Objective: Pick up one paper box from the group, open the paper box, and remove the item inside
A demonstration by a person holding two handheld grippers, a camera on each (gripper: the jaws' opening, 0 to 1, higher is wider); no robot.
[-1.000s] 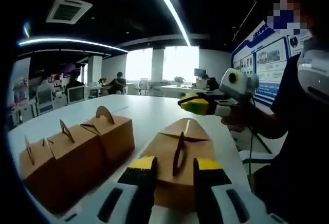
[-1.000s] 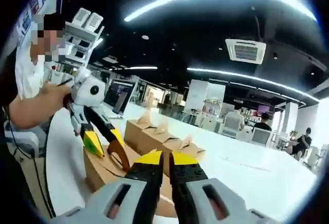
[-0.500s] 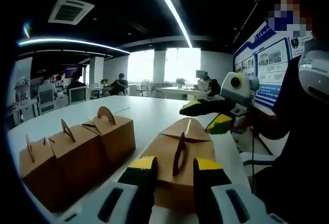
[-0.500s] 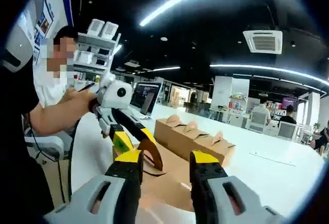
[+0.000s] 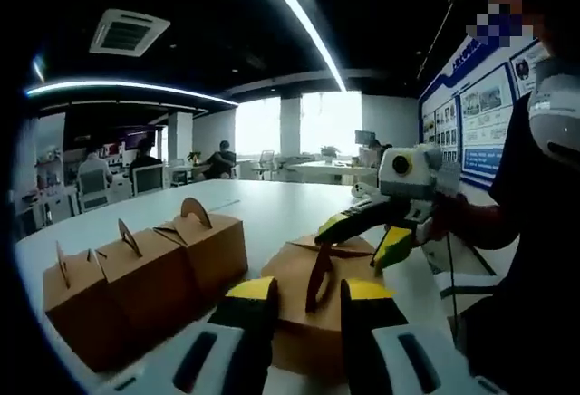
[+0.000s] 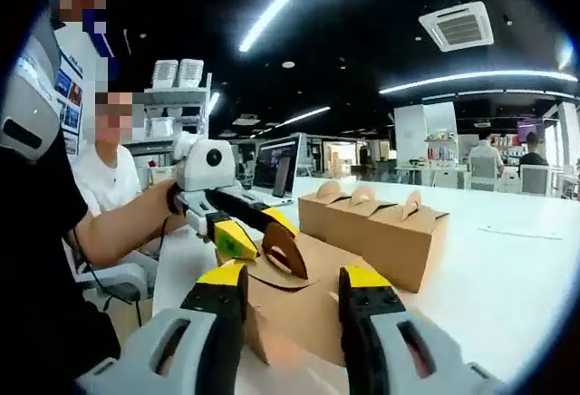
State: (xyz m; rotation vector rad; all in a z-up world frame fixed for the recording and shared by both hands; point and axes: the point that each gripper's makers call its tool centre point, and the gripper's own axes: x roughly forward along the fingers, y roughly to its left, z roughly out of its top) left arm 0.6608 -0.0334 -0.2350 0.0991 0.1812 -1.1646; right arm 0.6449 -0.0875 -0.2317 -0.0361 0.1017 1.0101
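Here the right gripper [image 6: 283, 291] has gone from jaws nearly together a second ago to jaws spread wide, and it has come down toward the paper box [image 5: 313, 309]. In the left gripper view it [image 5: 362, 236] now reaches over the far edge of the box top, where half a second ago it hung above and beyond it. Judged from this, the opening step is starting: the right jaws are set to take a top flap.

The left gripper [image 5: 306, 300] has its jaws apart, one on each side of the upright handle tab [image 5: 317, 277]; whether they touch it cannot be told. In the right gripper view the left gripper [image 6: 256, 229] sits at that same tab [image 6: 285, 248], yellow tips flanking it.

The chosen box stands on the white table [image 5: 272, 205], just beside a row of three closed boxes [image 5: 145, 273]. In the right gripper view it [image 6: 290, 309] lies between and just ahead of the spread jaws, not yet gripped.
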